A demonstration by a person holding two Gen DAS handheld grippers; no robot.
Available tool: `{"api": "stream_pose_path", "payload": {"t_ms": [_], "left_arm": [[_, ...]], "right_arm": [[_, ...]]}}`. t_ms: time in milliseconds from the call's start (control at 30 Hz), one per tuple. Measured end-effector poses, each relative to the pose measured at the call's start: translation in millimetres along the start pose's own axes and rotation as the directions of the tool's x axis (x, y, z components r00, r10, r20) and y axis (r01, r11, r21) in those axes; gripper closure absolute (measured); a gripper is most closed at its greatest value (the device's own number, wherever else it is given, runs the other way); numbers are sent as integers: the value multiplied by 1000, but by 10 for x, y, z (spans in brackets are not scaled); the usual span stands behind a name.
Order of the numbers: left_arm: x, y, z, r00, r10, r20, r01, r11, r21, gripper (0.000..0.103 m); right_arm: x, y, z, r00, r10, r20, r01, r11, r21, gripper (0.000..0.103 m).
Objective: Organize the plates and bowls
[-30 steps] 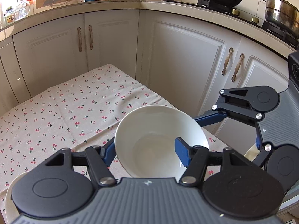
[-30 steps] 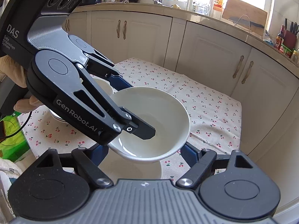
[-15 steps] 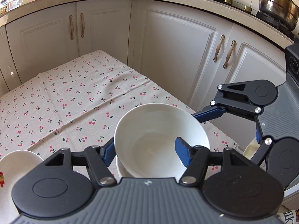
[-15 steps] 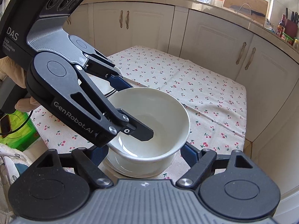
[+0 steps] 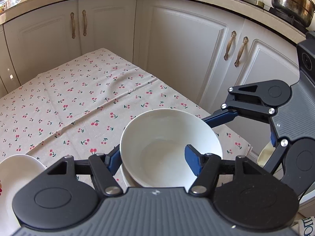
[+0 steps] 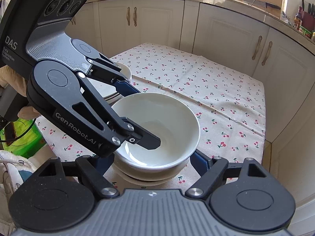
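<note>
A white bowl (image 5: 167,137) sits nested in a second white bowl (image 6: 169,172) near the table's front edge. My left gripper (image 5: 152,159) grips the top bowl's rim, one finger inside (image 6: 145,139) and one outside; it is shut on the bowl. My right gripper (image 6: 149,164) is open, its blue fingers either side of the lower bowl, near its sides. A stack of white plates (image 6: 110,90) stands behind the left gripper, and its edge shows in the left wrist view (image 5: 15,169).
The table has a cherry-print cloth (image 5: 78,102). White cabinets (image 5: 187,49) stand close behind and to the right of the table. A green box (image 6: 21,137) lies at the left, off the table. A pot (image 5: 291,2) stands on the stove.
My left gripper has lowered the white bowl into the bowl on the table. My right gripper has stayed around the lower bowl.
</note>
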State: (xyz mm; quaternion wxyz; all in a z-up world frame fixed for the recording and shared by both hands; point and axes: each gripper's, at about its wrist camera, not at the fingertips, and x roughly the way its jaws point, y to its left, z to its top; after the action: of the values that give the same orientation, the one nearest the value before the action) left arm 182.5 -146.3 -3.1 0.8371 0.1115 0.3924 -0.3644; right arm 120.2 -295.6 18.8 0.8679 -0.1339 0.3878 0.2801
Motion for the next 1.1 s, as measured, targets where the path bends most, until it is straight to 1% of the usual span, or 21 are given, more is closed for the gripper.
{"api": "stream_pose_path", "payload": {"t_ms": [100,300,367,400,433,467,567,667,800,867,933,1100], "left_arm": [[4,-3,0,1000,-6,1,6,1000,2,34],[2,23,-20,1000,-12,9,12,1000,2,32],[-10,50,-23,1000,-6,9,6,1000,0,31],[-20,66,-27,1000,-4,12,4,1000,1,31],[-31,83,-31,1000,-3,11,3,1000,-1,31],[-47,98,-35,1000,-2,11,2,1000,-1,31],[-105,122,-56,1000,12,16,-12,1000,7,28],[-153,160,-80,1000,20,18,-20,1000,12,28],[-218,220,-114,999,26,27,-26,1000,2,27],[-256,233,-132,999,26,32,-26,1000,5,27],[-292,236,-157,999,30,35,-30,1000,7,26],[-371,248,-222,999,36,40,-37,999,21,25]], "right_arm": [[1,-7,0,1000,5,0,-5,1000,8,16],[16,-46,-9,1000,16,1,-16,999,29,15],[9,-34,-23,1000,14,5,-14,1000,24,12],[-4,-22,-29,1000,4,14,-4,1000,13,10],[-22,-9,-30,1000,-2,23,2,1000,3,6],[-39,-4,-30,1000,0,31,0,1000,-3,4],[-103,1,-16,999,2,49,-1,1000,-6,4],[-181,-11,4,997,-17,77,18,1000,-7,4],[-247,-77,29,993,-45,111,43,999,22,1],[-223,-87,22,992,-69,104,65,997,36,1],[-171,-69,-2,994,-69,85,67,997,26,1],[-137,-8,-32,995,-53,89,51,999,16,1]]}}
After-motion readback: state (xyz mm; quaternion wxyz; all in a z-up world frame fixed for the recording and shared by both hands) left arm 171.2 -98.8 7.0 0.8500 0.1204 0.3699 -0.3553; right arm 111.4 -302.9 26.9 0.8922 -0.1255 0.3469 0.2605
